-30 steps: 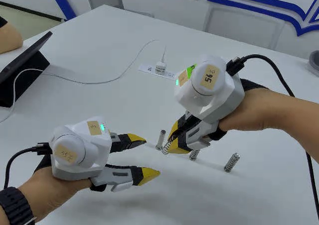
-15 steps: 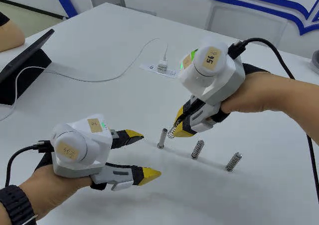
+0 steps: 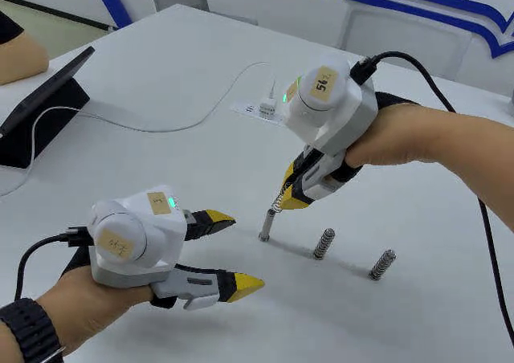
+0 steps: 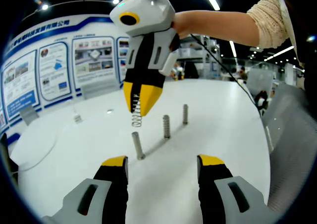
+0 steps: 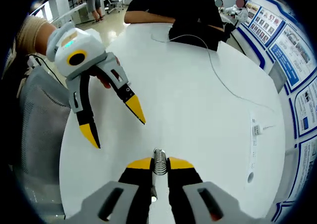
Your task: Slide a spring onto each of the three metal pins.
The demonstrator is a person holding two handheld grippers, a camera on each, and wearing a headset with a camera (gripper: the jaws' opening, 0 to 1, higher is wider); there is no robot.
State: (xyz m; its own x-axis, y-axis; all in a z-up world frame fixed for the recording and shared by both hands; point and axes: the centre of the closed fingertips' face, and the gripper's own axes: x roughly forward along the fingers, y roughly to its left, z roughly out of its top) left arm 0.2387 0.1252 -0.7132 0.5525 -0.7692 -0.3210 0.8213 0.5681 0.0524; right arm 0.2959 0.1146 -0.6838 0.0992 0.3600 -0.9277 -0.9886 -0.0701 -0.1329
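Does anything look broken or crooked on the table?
Nothing stands out. The bare pin stands upright beside two spring-covered pins, and the right gripper holds a spring just above it.

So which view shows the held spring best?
Left gripper view: the spring hangs full-length from the right gripper, above the bare pin. Head view shows it small; right gripper view, foreshortened between its jaws.

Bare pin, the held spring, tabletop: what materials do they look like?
The bare upright grey pin: looks metal, dull satin grey with a faint sheen. The thin coiled spring pinched in the right tool: bright wire, likely steel, glinting coils. The white tabletop: smooth matte, laminate or painted; cannot tell which.
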